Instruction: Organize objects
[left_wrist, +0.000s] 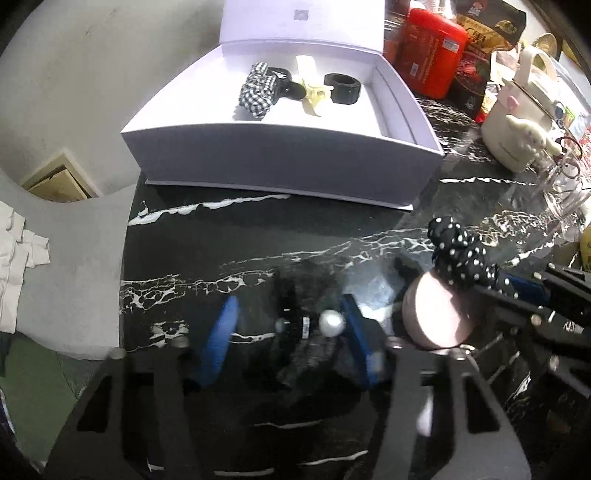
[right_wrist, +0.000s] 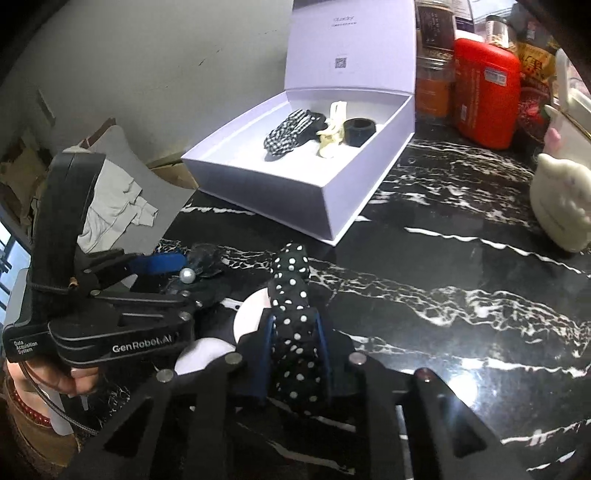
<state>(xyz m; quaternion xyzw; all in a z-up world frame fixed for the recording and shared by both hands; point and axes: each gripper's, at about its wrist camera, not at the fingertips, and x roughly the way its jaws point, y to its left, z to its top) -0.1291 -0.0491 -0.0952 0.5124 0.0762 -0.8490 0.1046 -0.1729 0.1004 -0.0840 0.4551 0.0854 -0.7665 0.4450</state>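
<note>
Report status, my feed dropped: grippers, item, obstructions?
Right gripper shut on polka-dot hair tie. Left gripper open around pearl hair accessory. White box open ahead, path unobstructed.

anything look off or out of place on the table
Nothing spilled or broken. The open box holds a checked bow, a cream clip and a black ring bunched at its far end. The right gripper is shut on a dotted bow; a pearl piece lies between the left gripper's fingers.
</note>
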